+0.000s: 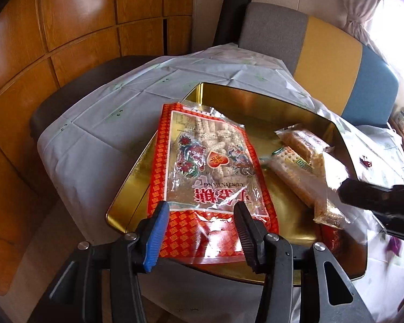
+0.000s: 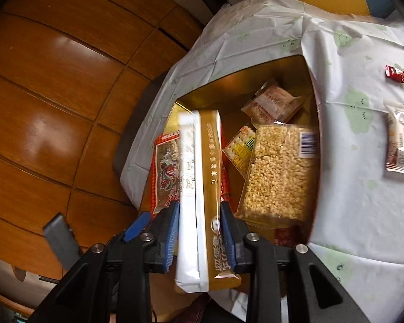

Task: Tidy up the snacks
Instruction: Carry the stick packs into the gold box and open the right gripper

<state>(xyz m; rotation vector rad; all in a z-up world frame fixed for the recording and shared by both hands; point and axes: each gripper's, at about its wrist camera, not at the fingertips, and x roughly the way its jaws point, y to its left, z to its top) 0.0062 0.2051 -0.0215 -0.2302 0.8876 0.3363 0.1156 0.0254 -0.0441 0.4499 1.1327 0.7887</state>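
Both jaws: left gripper (image 1: 200, 216) open over red bag (image 1: 202, 167); right gripper (image 2: 199, 223) clamps gold packet (image 2: 208, 188).

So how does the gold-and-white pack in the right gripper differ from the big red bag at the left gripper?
The gold-and-white pack is long and narrow; the red bag is broad and flat. The pack sits between the right gripper fingers above the gold tin; the bag lies on the tin, partly over its near rim, under the left gripper. The pack is opaque; the bag has a clear window. Both are sealed snacks.
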